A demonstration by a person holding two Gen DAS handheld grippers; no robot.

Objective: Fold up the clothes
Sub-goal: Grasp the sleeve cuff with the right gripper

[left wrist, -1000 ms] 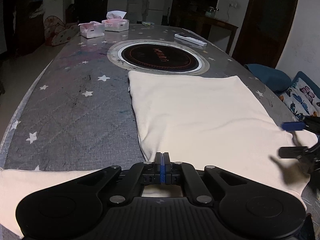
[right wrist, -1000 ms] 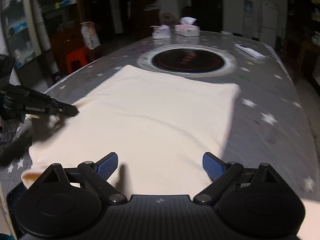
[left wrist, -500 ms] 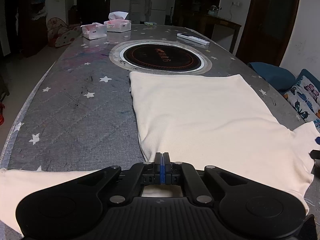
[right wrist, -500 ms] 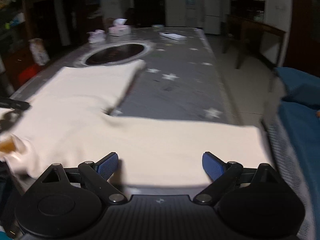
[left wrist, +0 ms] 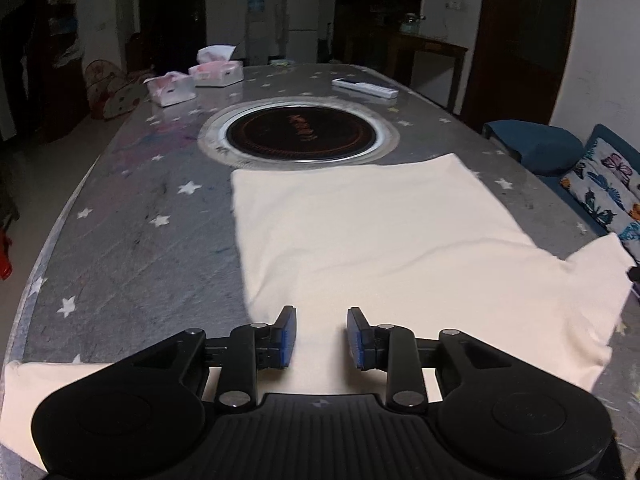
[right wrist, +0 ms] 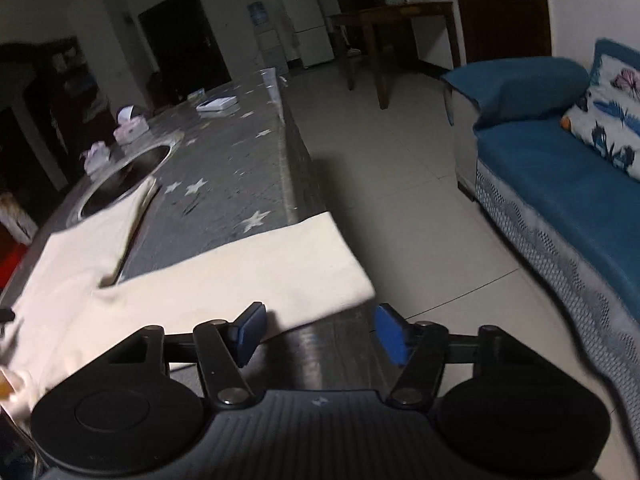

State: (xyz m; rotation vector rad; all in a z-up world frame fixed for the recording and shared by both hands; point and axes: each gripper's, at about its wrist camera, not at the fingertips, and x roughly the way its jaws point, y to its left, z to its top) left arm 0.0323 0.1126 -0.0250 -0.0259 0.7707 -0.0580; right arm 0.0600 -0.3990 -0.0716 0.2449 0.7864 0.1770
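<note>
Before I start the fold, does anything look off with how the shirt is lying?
One thing: the right sleeve of the cream shirt reaches the table edge, its cuff hanging past it over the floor. Otherwise the shirt lies flat. Both grippers are open.

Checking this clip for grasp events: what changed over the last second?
The left gripper, shut at the cream shirt's near edge before, has opened. The right gripper swung rightward toward the sleeve at the table edge, jaws open throughout. The shirt stays flat on the star-patterned table.

Cream shirt (left wrist: 360, 240) flat on table (left wrist: 120, 248)
</note>
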